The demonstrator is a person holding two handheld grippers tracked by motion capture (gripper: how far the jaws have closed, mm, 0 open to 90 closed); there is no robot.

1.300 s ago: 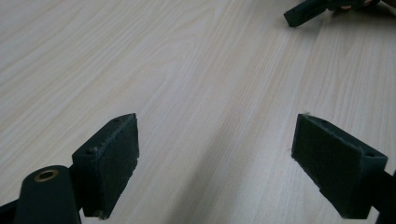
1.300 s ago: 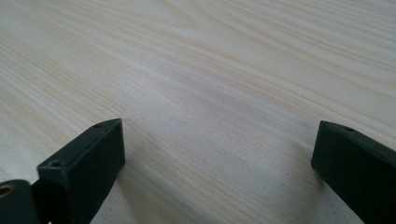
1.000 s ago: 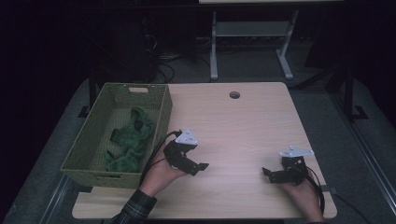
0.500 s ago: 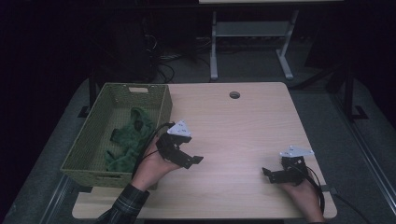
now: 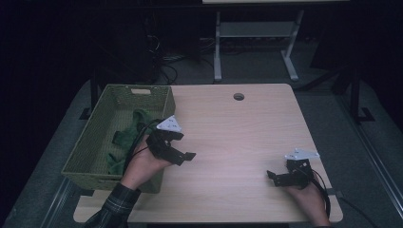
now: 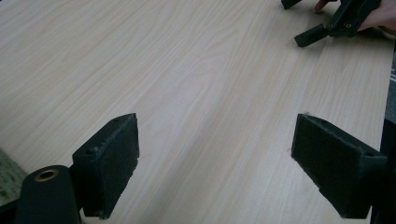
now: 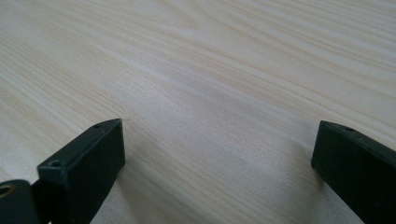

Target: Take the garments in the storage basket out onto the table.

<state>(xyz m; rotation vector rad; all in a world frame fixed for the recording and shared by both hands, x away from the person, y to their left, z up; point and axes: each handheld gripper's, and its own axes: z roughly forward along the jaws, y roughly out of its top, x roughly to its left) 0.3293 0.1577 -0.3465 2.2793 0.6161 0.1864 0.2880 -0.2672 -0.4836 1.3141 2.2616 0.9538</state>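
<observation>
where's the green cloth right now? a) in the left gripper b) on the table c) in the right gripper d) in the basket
d: the green cloth lies inside the basket, while both the left gripper and right gripper are open with nothing between their jaws.

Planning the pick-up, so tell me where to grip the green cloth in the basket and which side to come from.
Grip a raised fold of the green cloth near its middle, coming straight down from above with the left hand-held gripper, which is open and closest. The cloth lies crumpled and loose on the floor of the green basket, whose high walls probably block any sideways approach.
</observation>
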